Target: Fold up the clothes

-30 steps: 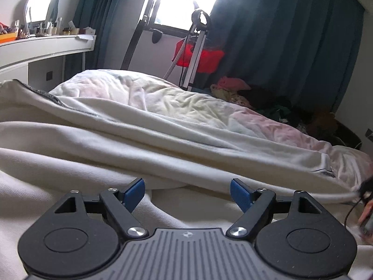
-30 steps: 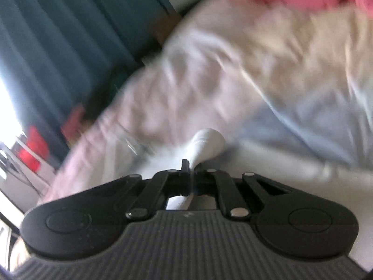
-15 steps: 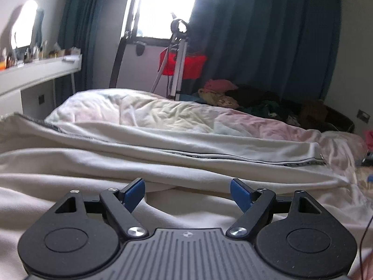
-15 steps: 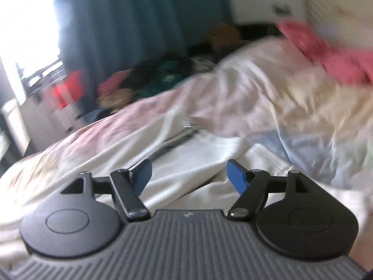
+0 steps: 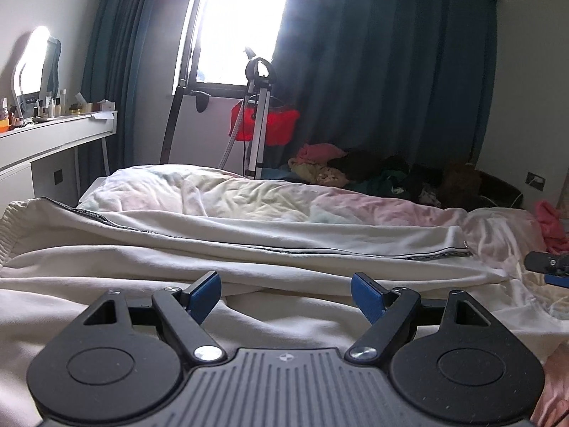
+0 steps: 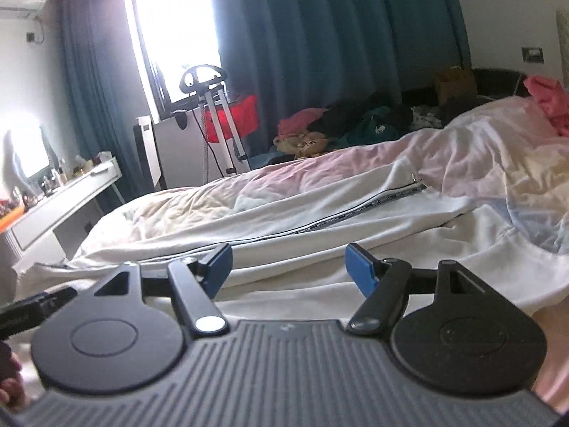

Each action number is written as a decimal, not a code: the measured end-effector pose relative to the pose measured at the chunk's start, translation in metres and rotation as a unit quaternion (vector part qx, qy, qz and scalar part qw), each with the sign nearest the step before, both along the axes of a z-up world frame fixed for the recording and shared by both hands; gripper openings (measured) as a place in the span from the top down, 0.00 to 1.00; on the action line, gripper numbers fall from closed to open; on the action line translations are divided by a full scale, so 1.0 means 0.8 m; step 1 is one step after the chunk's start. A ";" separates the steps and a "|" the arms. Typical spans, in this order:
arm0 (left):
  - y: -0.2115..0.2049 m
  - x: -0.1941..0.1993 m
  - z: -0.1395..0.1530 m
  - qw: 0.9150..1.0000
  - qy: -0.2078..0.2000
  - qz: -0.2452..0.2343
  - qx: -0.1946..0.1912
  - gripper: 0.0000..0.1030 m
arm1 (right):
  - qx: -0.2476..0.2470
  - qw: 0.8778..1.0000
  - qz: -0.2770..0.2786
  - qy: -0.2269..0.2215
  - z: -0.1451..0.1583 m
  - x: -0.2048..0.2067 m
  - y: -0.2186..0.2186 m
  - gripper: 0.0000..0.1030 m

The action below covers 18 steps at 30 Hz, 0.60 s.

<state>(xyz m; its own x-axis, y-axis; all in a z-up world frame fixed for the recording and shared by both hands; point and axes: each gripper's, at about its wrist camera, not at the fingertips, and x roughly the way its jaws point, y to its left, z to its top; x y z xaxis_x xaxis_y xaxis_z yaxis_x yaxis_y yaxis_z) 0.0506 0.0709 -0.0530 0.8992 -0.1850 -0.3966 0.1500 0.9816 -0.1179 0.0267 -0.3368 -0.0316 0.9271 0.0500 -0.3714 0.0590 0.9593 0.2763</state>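
Here, both grippers hover low over the bed (image 5: pixel 249 192), each with its blue-padded jaws spread wide and holding nothing. The left gripper (image 5: pixel 286 291) and the right gripper (image 6: pixel 288 267) both face a white zip-up jacket (image 5: pixel 249 245) that lies spread lengthwise across the pastel duvet (image 6: pixel 355 170), its dark zipper line (image 6: pixel 355 211) running along the top. A pile of clothes (image 5: pixel 355 169) sits beyond the bed's far edge, before the teal curtains (image 5: pixel 373 71).
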 end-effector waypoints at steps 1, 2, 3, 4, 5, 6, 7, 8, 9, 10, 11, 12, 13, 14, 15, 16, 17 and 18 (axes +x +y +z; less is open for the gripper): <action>0.001 -0.001 -0.001 1.000 0.002 0.002 0.002 0.20 | -0.002 1.000 0.000 0.000 0.000 0.000 0.001 0.30; 0.002 -0.002 -0.002 1.000 0.004 0.004 0.003 0.20 | -0.003 1.000 0.001 0.001 -0.001 0.000 0.002 0.30; 0.004 -0.002 -0.003 1.000 0.007 0.007 0.004 0.20 | -0.005 1.000 0.001 0.001 -0.001 0.001 0.002 0.30; 0.008 -0.003 -0.006 1.000 0.013 0.011 0.003 0.20 | -0.006 1.000 0.002 0.002 -0.002 0.001 0.003 0.30; 0.012 -0.003 -0.008 1.000 0.018 0.016 0.002 0.20 | -0.008 1.000 0.002 0.002 -0.002 0.001 0.004 0.30; 0.018 -0.004 -0.010 0.999 0.025 0.022 0.000 0.20 | -0.009 1.000 0.003 0.003 -0.002 0.001 0.005 0.30; 0.025 -0.004 -0.011 0.999 0.031 0.031 -0.004 0.20 | -0.011 1.000 0.003 0.003 -0.003 0.002 0.006 0.30; 0.032 -0.004 -0.013 0.998 0.037 0.041 -0.007 0.20 | -0.012 1.000 0.004 0.004 -0.003 0.002 0.007 0.30; 0.040 -0.004 -0.013 0.998 0.043 0.051 -0.010 0.20 | -0.014 1.000 0.004 0.004 -0.004 0.002 0.007 0.30; 0.048 -0.002 -0.013 0.997 0.052 0.063 -0.012 0.20 | -0.016 1.000 0.004 0.005 -0.004 0.002 0.008 0.30; 0.058 0.000 -0.010 0.995 0.061 0.074 -0.015 0.20 | -0.017 1.000 0.005 0.005 -0.005 0.003 0.009 0.30; 0.069 0.001 -0.007 0.994 0.069 0.085 -0.019 0.20 | -0.019 1.000 0.005 0.006 -0.005 0.003 0.010 0.30; 0.079 0.003 -0.004 0.992 0.078 0.096 -0.024 0.20 | -0.027 1.000 -0.003 0.014 -0.006 0.003 0.008 0.30; 0.093 0.005 0.001 0.990 0.089 0.108 -0.035 0.20 | -0.034 0.999 -0.011 0.021 -0.007 0.002 0.006 0.30; 0.108 0.006 0.006 0.986 0.101 0.120 -0.052 0.20 | -0.041 0.999 -0.019 0.028 -0.008 0.002 0.005 0.30; 0.127 0.007 0.011 0.982 0.116 0.131 -0.076 0.20 | -0.048 0.998 -0.027 0.036 -0.009 0.002 0.003 0.30; 0.145 0.007 0.016 0.976 0.130 0.143 -0.100 0.20 | -0.040 0.998 -0.034 0.043 -0.011 0.002 -0.004 0.30; 0.166 0.006 0.022 0.970 0.141 0.156 -0.118 0.20 | -0.032 0.997 -0.041 0.049 -0.013 0.002 -0.011 0.30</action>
